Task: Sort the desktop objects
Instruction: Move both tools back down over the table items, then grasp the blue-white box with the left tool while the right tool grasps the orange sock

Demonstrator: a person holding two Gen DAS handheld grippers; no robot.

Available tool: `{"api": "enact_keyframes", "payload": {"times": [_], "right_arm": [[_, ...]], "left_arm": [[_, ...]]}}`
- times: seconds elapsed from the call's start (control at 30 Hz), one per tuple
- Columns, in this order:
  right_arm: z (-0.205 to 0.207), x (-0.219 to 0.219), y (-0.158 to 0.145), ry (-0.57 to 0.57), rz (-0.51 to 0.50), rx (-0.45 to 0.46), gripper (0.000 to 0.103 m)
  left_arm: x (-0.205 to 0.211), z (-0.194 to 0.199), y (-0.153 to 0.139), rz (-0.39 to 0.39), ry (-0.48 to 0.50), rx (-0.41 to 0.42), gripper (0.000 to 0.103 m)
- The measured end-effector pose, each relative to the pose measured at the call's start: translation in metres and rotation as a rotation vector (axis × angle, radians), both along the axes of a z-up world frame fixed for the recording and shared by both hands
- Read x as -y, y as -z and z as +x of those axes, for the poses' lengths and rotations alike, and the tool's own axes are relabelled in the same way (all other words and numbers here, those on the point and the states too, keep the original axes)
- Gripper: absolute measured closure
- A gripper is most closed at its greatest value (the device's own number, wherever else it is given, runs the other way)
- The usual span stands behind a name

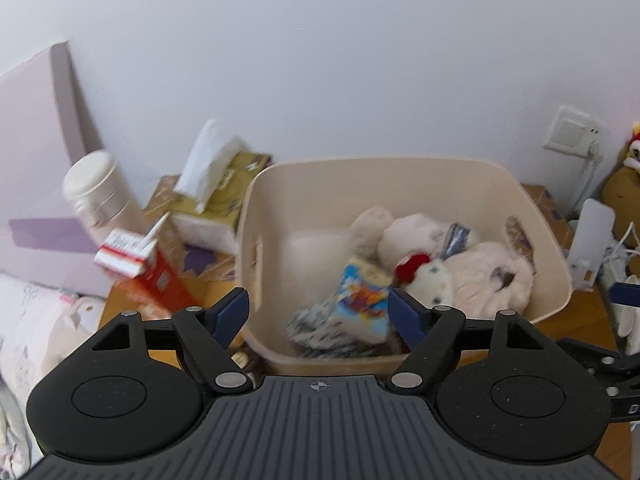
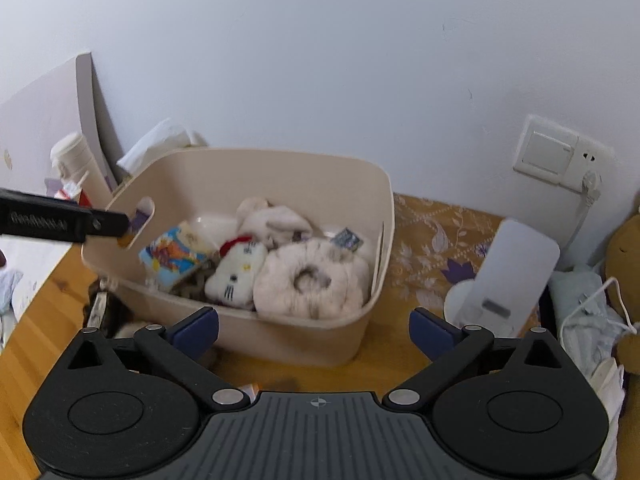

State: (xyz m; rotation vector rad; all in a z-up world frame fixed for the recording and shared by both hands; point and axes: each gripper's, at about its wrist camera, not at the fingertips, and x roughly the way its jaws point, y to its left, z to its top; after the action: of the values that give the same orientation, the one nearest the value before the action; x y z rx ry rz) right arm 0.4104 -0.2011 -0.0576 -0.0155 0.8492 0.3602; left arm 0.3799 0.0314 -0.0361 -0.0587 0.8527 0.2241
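Note:
A beige plastic bin [image 1: 532, 216] [image 2: 320, 340] stands on the wooden desk. Inside lie a white cat plush with a red bow [image 1: 428, 280] [image 2: 236, 268], a fluffy pink plush [image 1: 488, 276] [image 2: 312, 284], a colourful cartoon box [image 1: 360, 304] [image 2: 172, 256] and a small blue packet [image 2: 346, 239]. My left gripper [image 1: 318, 310] is open and empty, its blue fingertips over the bin's near rim above the cartoon box. My right gripper [image 2: 314, 332] is open and empty in front of the bin's near wall. The left gripper's black body [image 2: 60, 222] shows in the right wrist view.
Left of the bin stand a white bottle [image 1: 100, 196], a red-and-white carton [image 1: 140, 264] and a tissue box [image 1: 216, 196]. A white stand [image 2: 508, 276], cables and a brown plush [image 2: 624, 272] are on the right. A wall socket [image 2: 560, 156] is behind.

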Motion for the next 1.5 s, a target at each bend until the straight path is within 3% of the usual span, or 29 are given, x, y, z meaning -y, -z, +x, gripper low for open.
{"api": "enact_keyframes", "payload": {"times": [0.47, 0.6, 0.83, 1.1, 1.3, 1.5], "right_arm": [[-0.049, 0.014, 0.043, -0.073, -0.048, -0.147, 0.0], [-0.062, 0.011, 0.055, -0.13, -0.102, -0.173, 0.0], [-0.081, 0.012, 0.078, -0.167, -0.155, -0.248, 0.0], [-0.098, 0.008, 0.104, -0.199, -0.182, -0.337, 0.0], [-0.1, 0.003, 0.112, -0.193, -0.166, -0.364, 0.0], [-0.101, -0.004, 0.117, -0.234, -0.178, -0.353, 0.0]], "left_arm": [[-0.018, -0.067, 0.051, -0.029, -0.068, -0.135, 0.025], [-0.017, -0.083, 0.069, -0.022, -0.018, -0.177, 0.025], [-0.011, -0.102, 0.095, 0.059, 0.086, -0.243, 0.025], [0.003, -0.113, 0.111, 0.058, 0.167, -0.28, 0.025], [0.018, -0.115, 0.13, 0.137, 0.218, -0.27, 0.026], [0.026, -0.115, 0.137, 0.096, 0.296, -0.227, 0.027]]}}
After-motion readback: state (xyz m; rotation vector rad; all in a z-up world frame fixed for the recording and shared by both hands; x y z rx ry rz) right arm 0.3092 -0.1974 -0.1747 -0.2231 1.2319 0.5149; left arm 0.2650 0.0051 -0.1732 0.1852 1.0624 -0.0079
